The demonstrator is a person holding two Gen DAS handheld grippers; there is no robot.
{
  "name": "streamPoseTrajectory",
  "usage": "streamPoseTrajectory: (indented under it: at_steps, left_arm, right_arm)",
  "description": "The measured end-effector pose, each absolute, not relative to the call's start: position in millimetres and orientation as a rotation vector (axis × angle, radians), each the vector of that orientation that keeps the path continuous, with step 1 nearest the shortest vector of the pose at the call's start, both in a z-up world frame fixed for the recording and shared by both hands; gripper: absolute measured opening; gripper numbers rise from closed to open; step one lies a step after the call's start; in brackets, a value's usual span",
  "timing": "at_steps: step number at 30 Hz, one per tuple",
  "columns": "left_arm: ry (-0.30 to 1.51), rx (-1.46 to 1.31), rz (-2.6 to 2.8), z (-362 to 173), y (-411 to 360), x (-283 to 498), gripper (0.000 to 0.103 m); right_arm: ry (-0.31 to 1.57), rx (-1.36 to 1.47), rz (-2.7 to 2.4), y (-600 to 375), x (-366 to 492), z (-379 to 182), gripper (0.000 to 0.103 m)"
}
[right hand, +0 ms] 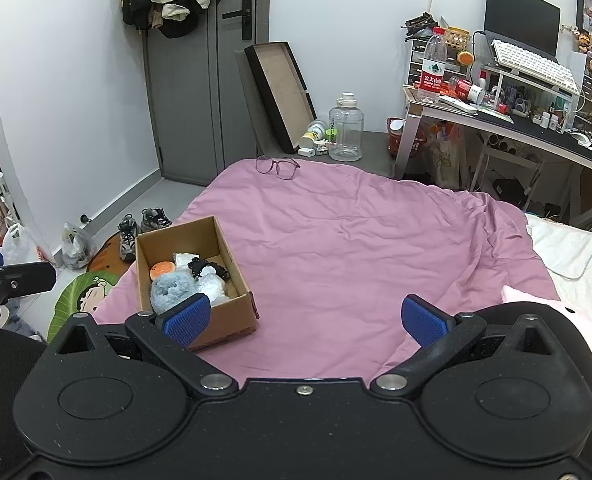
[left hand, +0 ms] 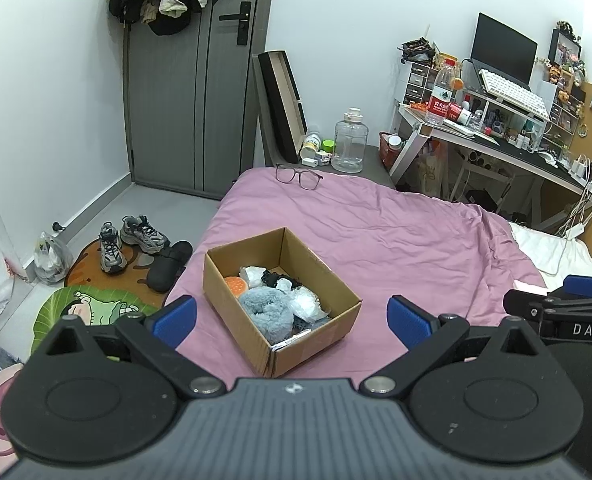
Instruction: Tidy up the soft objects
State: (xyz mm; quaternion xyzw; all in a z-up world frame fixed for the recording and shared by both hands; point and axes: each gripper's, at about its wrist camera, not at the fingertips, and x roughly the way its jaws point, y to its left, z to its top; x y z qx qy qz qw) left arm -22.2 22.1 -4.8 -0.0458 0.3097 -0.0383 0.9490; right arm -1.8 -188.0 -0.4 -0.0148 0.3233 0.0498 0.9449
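Pink-mauve bedsheet (left hand: 396, 240). Brown box (left hand: 236, 300) with grey-blue fluffy ring (left hand: 268, 312); orange dotted puff (left hand: 234, 285) at its 10 o'clock. Blue textured pads (left hand: 406, 318). Grey door (left hand: 192, 100).

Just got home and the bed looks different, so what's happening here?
A person holds two grippers over the pink bedspread, both open and empty. The left gripper points at a cardboard box holding soft items, including a fluffy blue piece. The right gripper hovers beside it. Glasses lie at the bed's far edge.

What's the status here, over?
Left gripper open, empty. Right gripper open, empty. Soft items in cardboard box on bed. Nothing blocking it.
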Motion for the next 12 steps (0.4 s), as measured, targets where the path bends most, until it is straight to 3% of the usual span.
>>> streamPoseTrajectory:
  at_steps: [12]
  left_arm:
    - [0.623,-0.091,-0.070,-3.9,21.2,-23.6,0.101]
  right_arm:
    - [0.658,-0.027,0.111,-190.3,-2.1,0.6,0.103]
